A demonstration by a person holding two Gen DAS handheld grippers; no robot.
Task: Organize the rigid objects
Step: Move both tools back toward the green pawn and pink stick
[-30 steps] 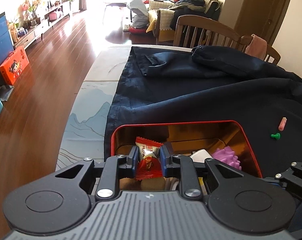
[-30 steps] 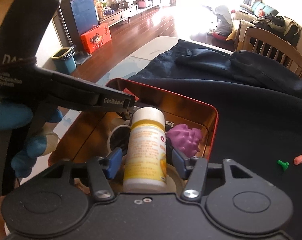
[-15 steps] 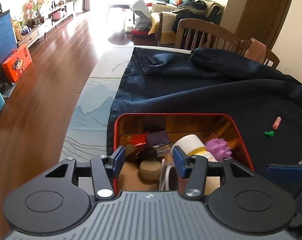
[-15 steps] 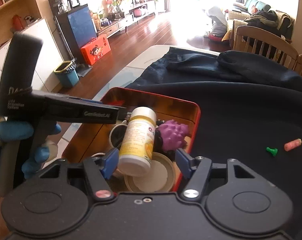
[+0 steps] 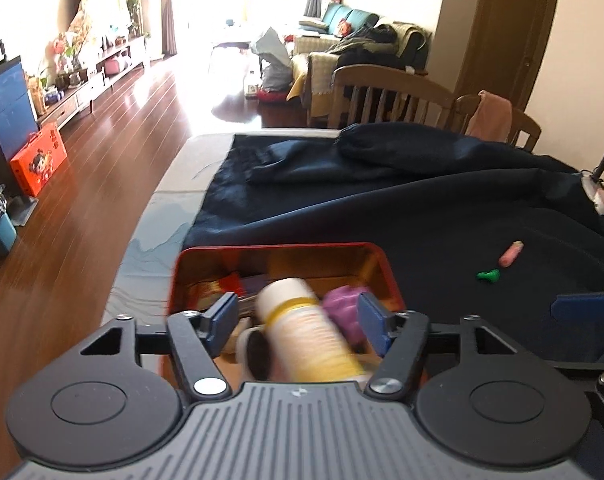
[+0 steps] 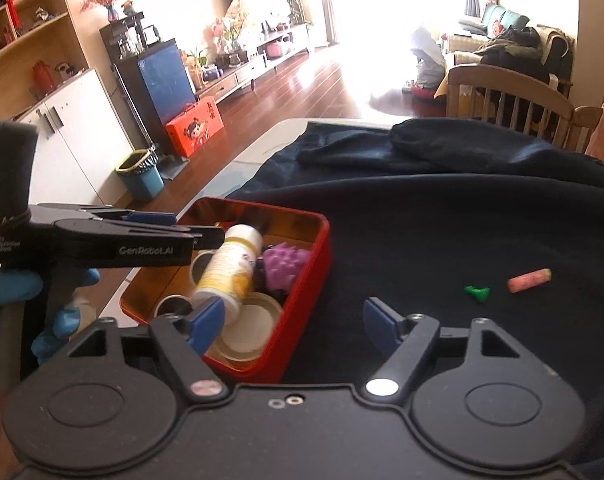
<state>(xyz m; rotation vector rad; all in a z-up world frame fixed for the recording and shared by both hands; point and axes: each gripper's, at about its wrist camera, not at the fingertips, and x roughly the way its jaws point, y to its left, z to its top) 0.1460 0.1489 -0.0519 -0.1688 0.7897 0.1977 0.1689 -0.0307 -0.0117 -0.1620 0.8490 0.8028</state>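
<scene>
Right wrist view: both claws (image 6: pixel 293 320) (image 5: pixel 297 316) just opening, empty, bottle (image 6: pixel 227 268) dropped slanting in tin (image 6: pixel 306 280); peg (image 6: pixel 478 293) on bench next.

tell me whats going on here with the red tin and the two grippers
A person is sorting small items into a red tin on a table covered with dark cloth, holding a gripper in each hand. The left gripper and right gripper have just been opening and now hold nothing. A white and yellow bottle lies tilted in the tin beside a purple spiky toy. A green piece and a pink piece are out on the cloth.
</scene>
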